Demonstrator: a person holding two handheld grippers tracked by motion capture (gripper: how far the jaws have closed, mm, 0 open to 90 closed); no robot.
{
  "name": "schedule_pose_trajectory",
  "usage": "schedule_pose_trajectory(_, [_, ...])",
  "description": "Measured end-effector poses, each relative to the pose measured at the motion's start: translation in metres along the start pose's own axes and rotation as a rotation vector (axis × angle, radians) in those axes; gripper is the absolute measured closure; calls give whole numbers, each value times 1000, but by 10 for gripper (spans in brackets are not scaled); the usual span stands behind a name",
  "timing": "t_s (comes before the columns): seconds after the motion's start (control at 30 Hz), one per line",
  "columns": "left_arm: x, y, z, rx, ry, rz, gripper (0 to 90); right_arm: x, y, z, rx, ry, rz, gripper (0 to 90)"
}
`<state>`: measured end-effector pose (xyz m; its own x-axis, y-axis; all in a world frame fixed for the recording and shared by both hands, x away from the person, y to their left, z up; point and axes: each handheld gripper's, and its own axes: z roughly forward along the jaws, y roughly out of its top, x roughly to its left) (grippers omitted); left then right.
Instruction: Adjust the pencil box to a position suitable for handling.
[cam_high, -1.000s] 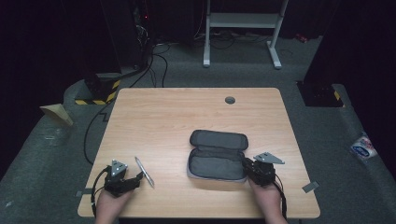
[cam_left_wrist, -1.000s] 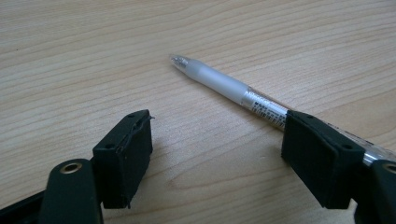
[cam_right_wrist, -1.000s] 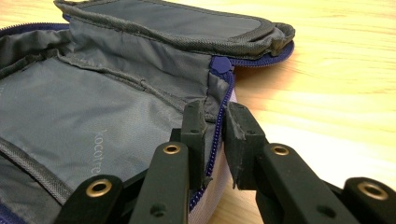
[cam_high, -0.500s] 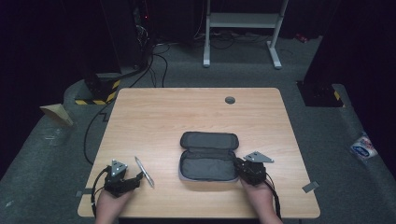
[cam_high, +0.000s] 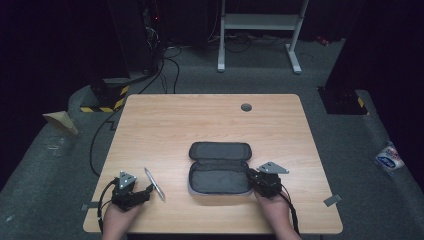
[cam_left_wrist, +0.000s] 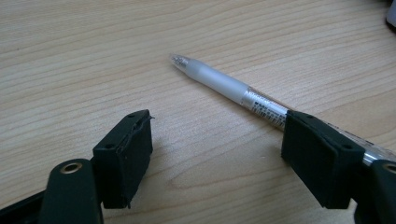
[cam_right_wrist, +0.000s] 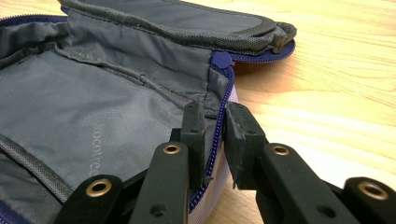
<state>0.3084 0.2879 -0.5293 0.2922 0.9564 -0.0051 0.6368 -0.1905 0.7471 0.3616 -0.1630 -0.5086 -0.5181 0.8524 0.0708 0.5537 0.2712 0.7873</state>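
Observation:
An open grey pencil case (cam_high: 220, 167) with a blue zipper lies near the table's front middle, its lid folded back. My right gripper (cam_high: 251, 176) is at the case's right end. In the right gripper view it (cam_right_wrist: 215, 135) is shut on the case's zippered rim (cam_right_wrist: 219, 107), one pad inside and one outside. A clear pen (cam_high: 154, 183) lies on the wood at the front left. My left gripper (cam_high: 146, 190) rests just left of it, open. In the left gripper view the pen (cam_left_wrist: 229, 86) runs diagonally and passes behind the right jaw of my left gripper (cam_left_wrist: 217, 158), with nothing pressed.
The wooden table (cam_high: 210, 125) has a round cable grommet (cam_high: 246, 107) near its far edge. Beyond it stand a white stand (cam_high: 260, 22) and cables on the dark floor. A small packet (cam_high: 389, 157) lies on the floor at right.
The pencil case has slid to the left across the table with my right gripper holding its end. The left gripper and the pen have stayed put.

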Motion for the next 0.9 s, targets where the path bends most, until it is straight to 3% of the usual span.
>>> schedule_pose_trajectory(0.57, [0,0,0,0,1,-1,248,5,-1,0,-3,-7,-4,761])
schedule_pose_trajectory(0.77, [0,0,0,0,2,-2,249,7,3,-11,-43,-28,-14,657])
schedule_pose_trajectory(0.87, [0,0,-1,1,5,-2,249,-6,9,-27,-101,-50,10,537])
schedule_pose_trajectory(0.9, [0,0,-1,1,5,-2,250,-6,9,-27,-101,-50,10,537])
